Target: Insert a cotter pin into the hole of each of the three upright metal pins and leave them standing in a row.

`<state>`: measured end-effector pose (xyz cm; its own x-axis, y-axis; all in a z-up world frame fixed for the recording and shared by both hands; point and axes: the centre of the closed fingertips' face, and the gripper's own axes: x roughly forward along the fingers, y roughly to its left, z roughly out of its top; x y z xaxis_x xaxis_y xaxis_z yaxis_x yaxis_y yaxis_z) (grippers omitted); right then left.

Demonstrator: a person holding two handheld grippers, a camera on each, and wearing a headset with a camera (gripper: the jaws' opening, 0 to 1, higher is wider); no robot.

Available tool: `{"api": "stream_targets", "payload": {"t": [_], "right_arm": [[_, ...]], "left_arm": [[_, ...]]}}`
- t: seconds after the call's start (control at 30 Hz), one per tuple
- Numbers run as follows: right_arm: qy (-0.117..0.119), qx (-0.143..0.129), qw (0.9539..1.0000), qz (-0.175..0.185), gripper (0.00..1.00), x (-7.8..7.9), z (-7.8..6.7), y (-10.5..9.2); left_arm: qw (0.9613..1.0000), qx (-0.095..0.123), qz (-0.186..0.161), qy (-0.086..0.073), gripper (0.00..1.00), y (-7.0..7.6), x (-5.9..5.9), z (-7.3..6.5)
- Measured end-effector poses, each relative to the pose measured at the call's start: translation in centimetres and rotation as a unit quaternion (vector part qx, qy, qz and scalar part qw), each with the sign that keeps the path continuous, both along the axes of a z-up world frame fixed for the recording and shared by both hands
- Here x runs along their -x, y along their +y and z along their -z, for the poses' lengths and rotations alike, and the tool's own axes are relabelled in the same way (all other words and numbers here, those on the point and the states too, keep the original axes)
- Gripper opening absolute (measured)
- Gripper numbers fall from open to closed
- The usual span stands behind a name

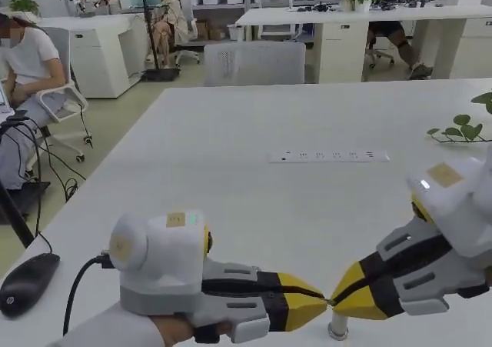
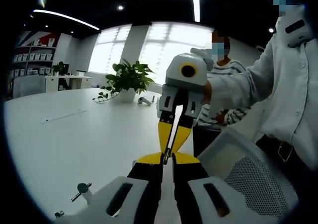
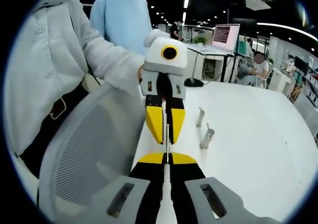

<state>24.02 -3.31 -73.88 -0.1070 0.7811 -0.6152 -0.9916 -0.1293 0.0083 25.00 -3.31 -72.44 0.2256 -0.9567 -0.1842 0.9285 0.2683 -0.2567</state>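
At the near edge of the white table, the left gripper and the right gripper meet tip to tip. Each has its jaws pressed together on one thin cotter pin. An upright metal pin stands just under the tips.

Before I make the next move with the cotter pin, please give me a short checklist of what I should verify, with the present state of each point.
1. The left tool is shut: ok.
2. The right tool is shut: ok.
3. The cotter pin is gripped: ok, a thin sliver bridges both tool tips.
4. A metal pin stands under the tips: ok, it is upright on the table in the head view.
5. Its hole faces the cotter pin: cannot tell, too small.
6. All three stand in a row: cannot tell.
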Motion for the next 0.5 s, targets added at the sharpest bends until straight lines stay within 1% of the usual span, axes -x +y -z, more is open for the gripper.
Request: {"api": "stream_targets", "payload": {"t": [0.07, 0.17, 0.27, 0.37, 0.43, 0.5], "right_arm": [[0.002, -0.001, 1.0, 0.007, 0.04, -0.1, 0.0, -0.1], [0.002, -0.001, 0.9999, 0.011, 0.04, -0.2, 0.0, -0.4], [0.001, 0.001, 0.9999, 0.016, 0.04, -0.2, 0.0, -0.9], [0.002, 0.001, 0.9997, 0.022, 0.04, -0.2, 0.0, -1.4], [0.003, 0.003, 0.9996, 0.028, 0.04, -0.3, 0.0, -1.8], [0.004, 0.006, 0.9994, 0.033, 0.04, -0.3, 0.1, -2.3]], "left_arm": [[1.0, -0.001, -0.007, -0.001, 0.16, 0.1, -0.3, 0.0], [0.9999, -0.006, -0.01, -0.001, 0.17, 0.2, -0.4, 0.2], [0.9997, -0.019, -0.012, -0.005, 0.18, 0.5, -0.6, 0.9], [0.9995, -0.027, -0.014, -0.01, 0.18, 0.5, -0.7, 1.4], [0.9986, -0.041, -0.02, -0.028, 0.18, 0.7, -1.1, 1.9], [0.9984, -0.044, -0.022, -0.027, 0.2, 0.6, -1.3, 2.4]]}}
